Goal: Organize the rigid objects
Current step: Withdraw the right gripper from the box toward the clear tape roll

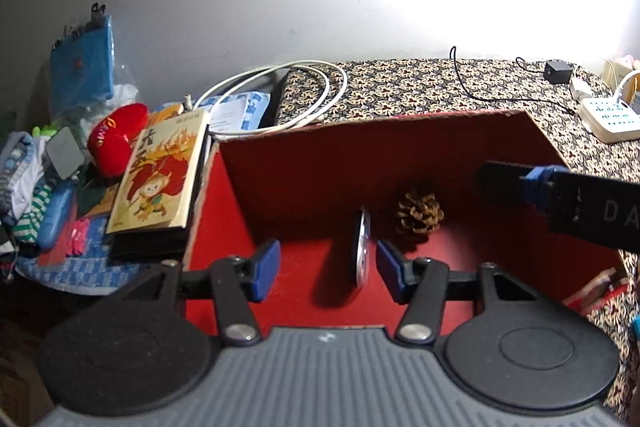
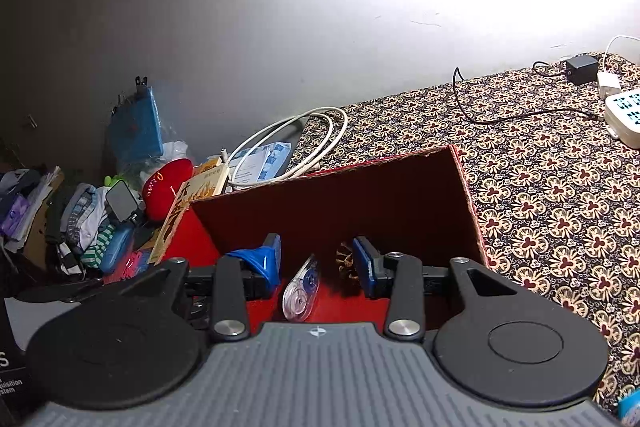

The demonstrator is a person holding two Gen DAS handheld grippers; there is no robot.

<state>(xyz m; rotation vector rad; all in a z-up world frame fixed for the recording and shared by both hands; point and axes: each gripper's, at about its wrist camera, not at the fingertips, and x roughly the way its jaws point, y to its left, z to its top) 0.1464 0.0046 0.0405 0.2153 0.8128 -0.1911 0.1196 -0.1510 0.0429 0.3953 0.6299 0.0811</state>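
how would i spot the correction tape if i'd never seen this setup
Find the red box on the patterned cloth. On its floor lie two things: a brown pine cone and the correction tape beside it. The tape is the flat, clear plastic piece with a blue wheel inside.

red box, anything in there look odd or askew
Yes. In the red box, the correction tape dispenser stands on its thin edge rather than lying flat, just in front of the pine cone. It looks likely to tip over. Nothing looks spilled or damaged.
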